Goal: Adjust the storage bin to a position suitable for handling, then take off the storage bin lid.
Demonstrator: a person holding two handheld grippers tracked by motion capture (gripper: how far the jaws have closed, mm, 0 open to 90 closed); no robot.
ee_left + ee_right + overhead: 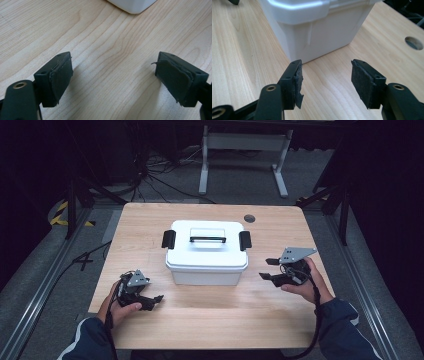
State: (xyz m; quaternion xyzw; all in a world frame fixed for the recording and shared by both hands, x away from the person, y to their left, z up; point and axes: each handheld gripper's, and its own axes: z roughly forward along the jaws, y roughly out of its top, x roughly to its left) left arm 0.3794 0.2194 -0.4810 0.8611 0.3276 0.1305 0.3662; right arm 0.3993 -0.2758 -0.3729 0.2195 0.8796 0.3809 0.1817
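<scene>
On the wooden table (210,320), a closed white storage box (207,252) sits dead centre, both grippers waiting empty.

From where I stand the box is the biggest thing going: rigid plastic, smooth and likely slippery on its walls, probably light unless it is loaded, which I cannot tell. Its lid is held by a black latch (169,239) at nine o'clock and another (244,240) at three, with a black-barred handle (207,239) on top, the surest place to lift it. At seven o'clock the left gripper (152,301) rests low, jaws spread wide on nothing; at four o'clock the right gripper (268,269) hovers, jaws likewise wide apart and empty.
</scene>
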